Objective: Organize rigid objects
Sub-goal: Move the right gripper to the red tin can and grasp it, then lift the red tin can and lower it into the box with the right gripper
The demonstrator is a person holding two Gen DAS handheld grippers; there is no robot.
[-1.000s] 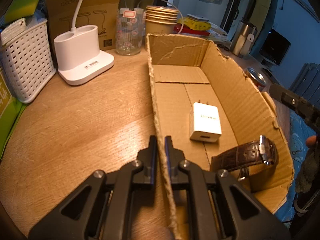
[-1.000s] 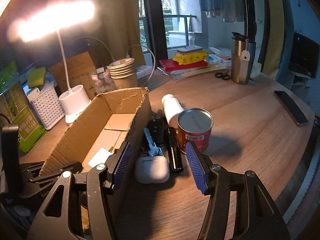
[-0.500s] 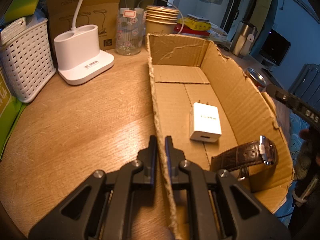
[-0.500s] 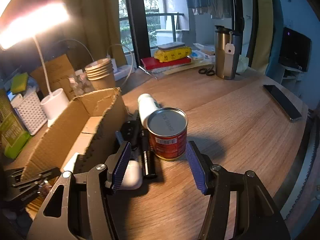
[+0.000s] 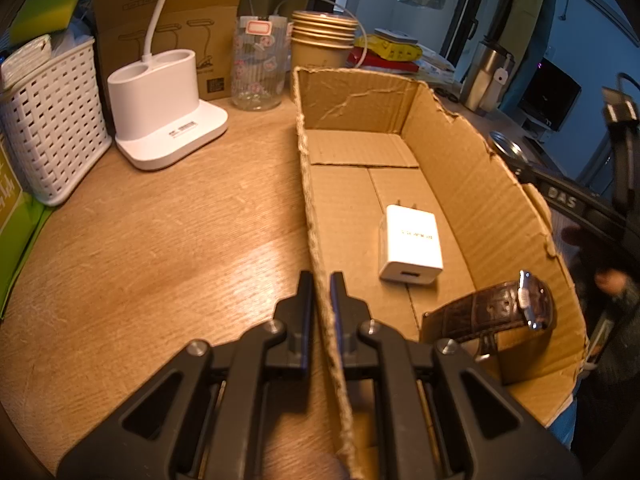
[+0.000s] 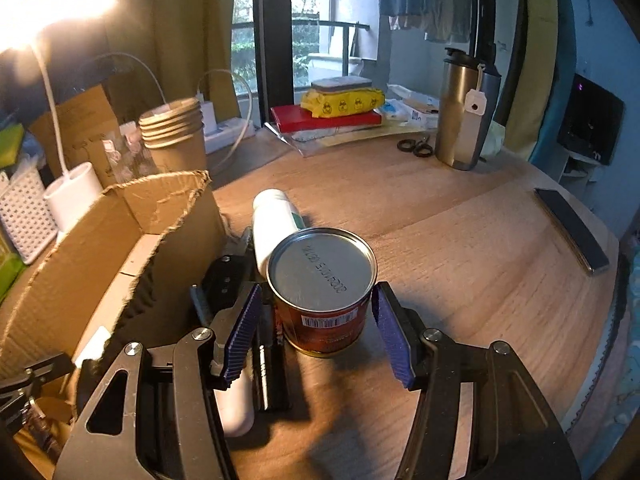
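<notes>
My left gripper (image 5: 321, 285) is shut on the left wall of the open cardboard box (image 5: 472, 184). Inside the box lie a white charger (image 5: 412, 248) and a brown leather watch (image 5: 496, 312). In the right wrist view a red tin can (image 6: 322, 276) stands upright just outside the box (image 6: 120, 240). My right gripper (image 6: 318, 300) is open around the can, its blue pads beside the can's sides with narrow gaps. A white bottle (image 6: 274, 224) lies behind the can. A black key fob (image 6: 226, 280) and a white earbud case (image 6: 236, 404) lie to the can's left.
A white lamp base (image 5: 160, 116), a white basket (image 5: 48, 120), a glass jar (image 5: 260, 68) and stacked paper cups (image 5: 322, 44) stand left of and behind the box. A steel tumbler (image 6: 464, 112), scissors (image 6: 414, 146) and a phone (image 6: 572, 228) sit on the table's right side.
My right gripper has moved forward and down from the earbud case to the can, which now stands between its fingers. The left gripper and the box have not moved.
</notes>
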